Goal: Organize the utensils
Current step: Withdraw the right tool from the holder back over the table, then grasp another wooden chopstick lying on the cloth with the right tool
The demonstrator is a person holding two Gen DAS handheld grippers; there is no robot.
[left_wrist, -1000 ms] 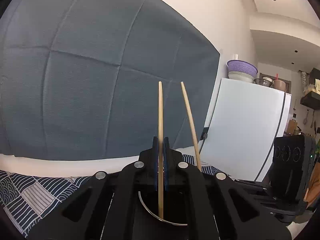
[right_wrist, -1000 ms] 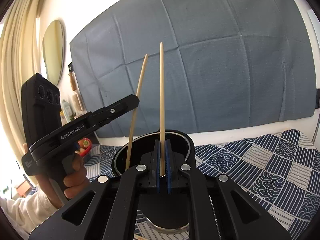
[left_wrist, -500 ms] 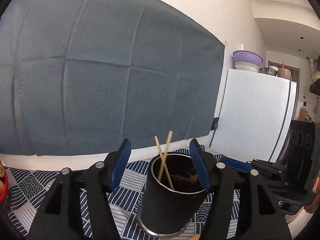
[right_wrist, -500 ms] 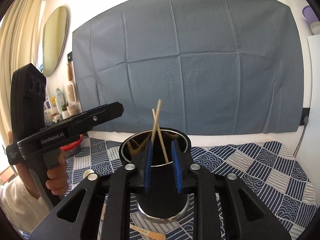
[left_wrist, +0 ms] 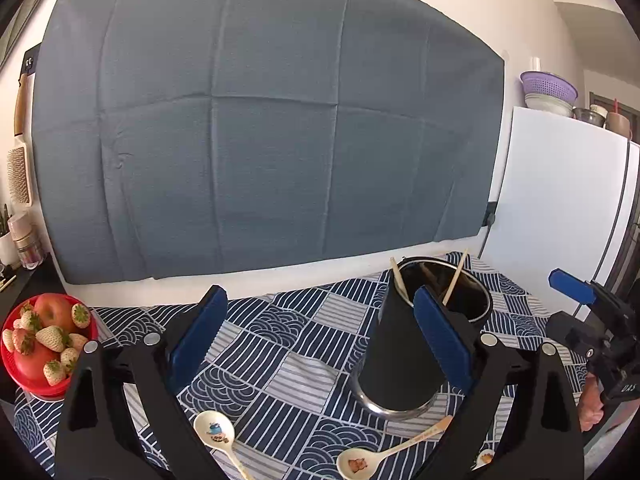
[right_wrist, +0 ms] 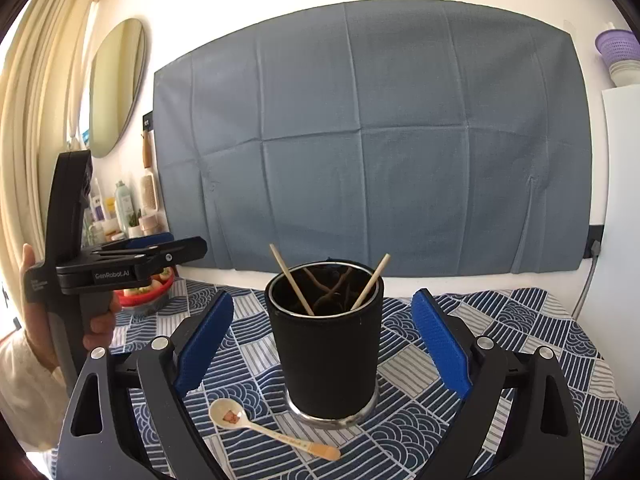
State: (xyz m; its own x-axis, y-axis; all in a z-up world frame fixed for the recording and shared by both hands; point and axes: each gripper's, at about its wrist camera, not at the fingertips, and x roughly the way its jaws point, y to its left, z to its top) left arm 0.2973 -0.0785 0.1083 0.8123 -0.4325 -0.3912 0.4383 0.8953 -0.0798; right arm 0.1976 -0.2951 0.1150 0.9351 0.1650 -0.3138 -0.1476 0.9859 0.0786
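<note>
I see the blue patterned tablecloth (right_wrist: pixel 500 332) carrying a black utensil cup (right_wrist: pixel 326 356) at centre, pale spoons (left_wrist: pixel 214 434) near its front, & a red fruit bowl (left_wrist: pixel 44 344) far left.

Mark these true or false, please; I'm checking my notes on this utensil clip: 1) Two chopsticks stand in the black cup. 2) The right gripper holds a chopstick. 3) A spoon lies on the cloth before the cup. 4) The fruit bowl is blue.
1) True: two chopsticks lean inside the black cup.
2) False: the right gripper is open and holds nothing.
3) True: a spoon lies on the cloth in front of the cup.
4) False: the fruit bowl is red.
</note>
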